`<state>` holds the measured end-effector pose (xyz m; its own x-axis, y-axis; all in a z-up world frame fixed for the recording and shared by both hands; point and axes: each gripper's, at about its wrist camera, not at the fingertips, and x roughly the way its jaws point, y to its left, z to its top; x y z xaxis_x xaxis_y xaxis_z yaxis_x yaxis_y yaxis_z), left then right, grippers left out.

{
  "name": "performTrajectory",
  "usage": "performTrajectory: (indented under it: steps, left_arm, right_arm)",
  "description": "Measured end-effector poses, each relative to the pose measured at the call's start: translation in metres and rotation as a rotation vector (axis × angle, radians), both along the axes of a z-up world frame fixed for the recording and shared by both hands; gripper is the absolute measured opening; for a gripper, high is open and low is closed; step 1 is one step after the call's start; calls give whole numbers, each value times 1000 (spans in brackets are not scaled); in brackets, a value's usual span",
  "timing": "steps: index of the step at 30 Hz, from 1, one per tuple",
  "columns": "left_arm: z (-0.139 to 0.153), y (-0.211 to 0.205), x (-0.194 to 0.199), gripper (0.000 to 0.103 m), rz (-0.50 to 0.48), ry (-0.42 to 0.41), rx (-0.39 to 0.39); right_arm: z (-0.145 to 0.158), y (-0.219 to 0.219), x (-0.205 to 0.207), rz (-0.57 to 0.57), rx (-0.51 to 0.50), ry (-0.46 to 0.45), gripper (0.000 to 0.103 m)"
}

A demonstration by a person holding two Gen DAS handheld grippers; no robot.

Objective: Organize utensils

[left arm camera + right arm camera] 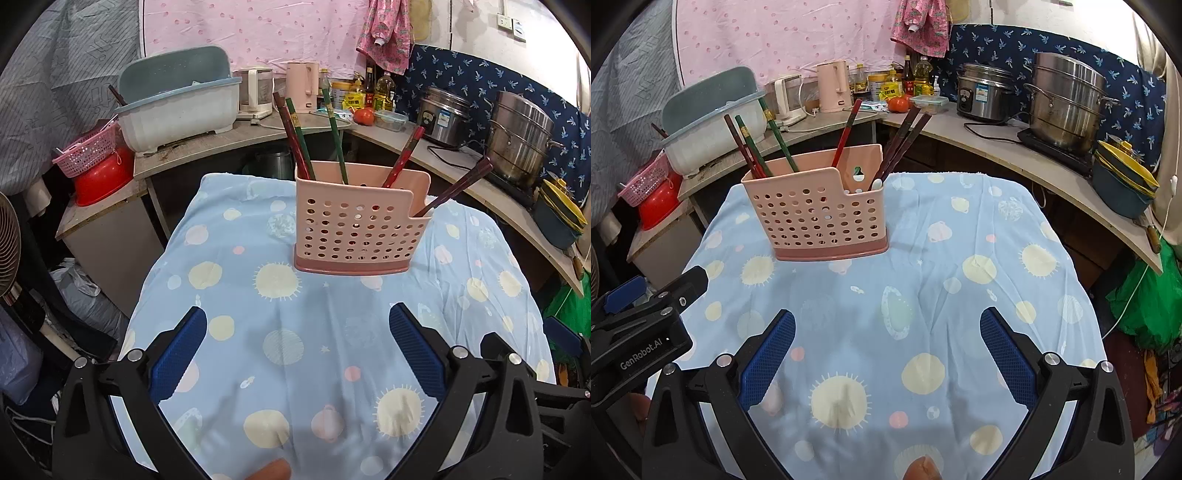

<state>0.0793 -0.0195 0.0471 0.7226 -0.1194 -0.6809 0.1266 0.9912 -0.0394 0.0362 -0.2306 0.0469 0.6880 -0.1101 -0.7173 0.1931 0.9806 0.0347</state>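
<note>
The chopsticks (846, 134) are stood upright in the perforated pink utensil holder (816, 214) near the surface's far edge. Both the left gripper (297, 328) and right gripper (887, 330) are held back with jaws released, nothing grasped.

Pale pink holder (360, 230) with round holes all over, darker pink base. Chopsticks (334, 131) in it: dark green, dark red, dark brown. Tablecloth (295, 332) light blue, printed with cream suns, planets, small pink dots. Gripper fingers (767, 356) blue textured pads on black frames. Behind: pink spotted sheet (258, 33), navy cloth (1071, 48) with pale blue leaf print.
</note>
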Motion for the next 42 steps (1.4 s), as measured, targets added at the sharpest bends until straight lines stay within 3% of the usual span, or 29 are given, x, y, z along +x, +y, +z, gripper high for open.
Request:
performTrajectory:
  steps: [42]
  left_arm:
    - [0, 3, -1, 94, 52, -9, 13]
  right_arm:
    - [2, 3, 1, 1, 5, -4, 97]
